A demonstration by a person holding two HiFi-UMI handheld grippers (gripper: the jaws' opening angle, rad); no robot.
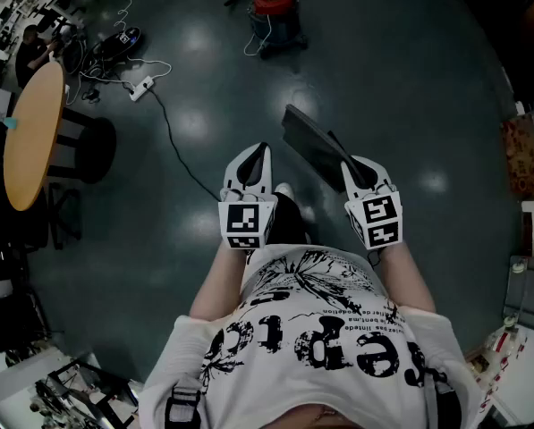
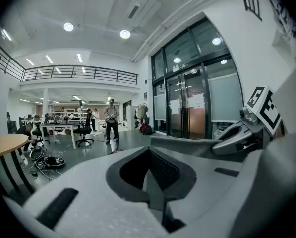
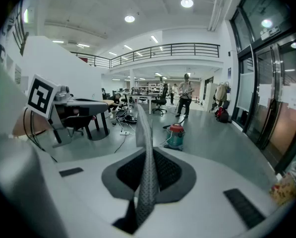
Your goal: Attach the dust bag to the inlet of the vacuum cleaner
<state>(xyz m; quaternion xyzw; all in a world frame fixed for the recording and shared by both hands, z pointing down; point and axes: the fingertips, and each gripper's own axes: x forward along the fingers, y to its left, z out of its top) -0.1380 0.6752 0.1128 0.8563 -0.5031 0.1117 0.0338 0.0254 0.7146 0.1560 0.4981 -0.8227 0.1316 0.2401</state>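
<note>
The vacuum cleaner [image 1: 274, 12], red lid on a teal drum, stands on the dark floor far ahead; the right gripper view has it beyond the jaws [image 3: 176, 135]. A flat dark dust bag [image 1: 311, 141] sticks forward from my right gripper [image 1: 347, 166], which is shut on its near edge. In the right gripper view the bag [image 3: 146, 148] runs edge-on between the pads. My left gripper [image 1: 264, 150] is held level beside it, shut with nothing in it [image 2: 150, 175]. The left gripper view shows the bag [image 2: 187, 145] and the right gripper [image 2: 239, 138] off to its right.
A round wooden table [image 1: 29, 132] with a black stool [image 1: 92, 150] stands at the left. A power strip and cables [image 1: 141, 86] trail across the floor towards me. Glass doors [image 2: 187, 103] are on the right. People stand far off [image 3: 185, 100]. Boxes [image 1: 521, 155] line the right edge.
</note>
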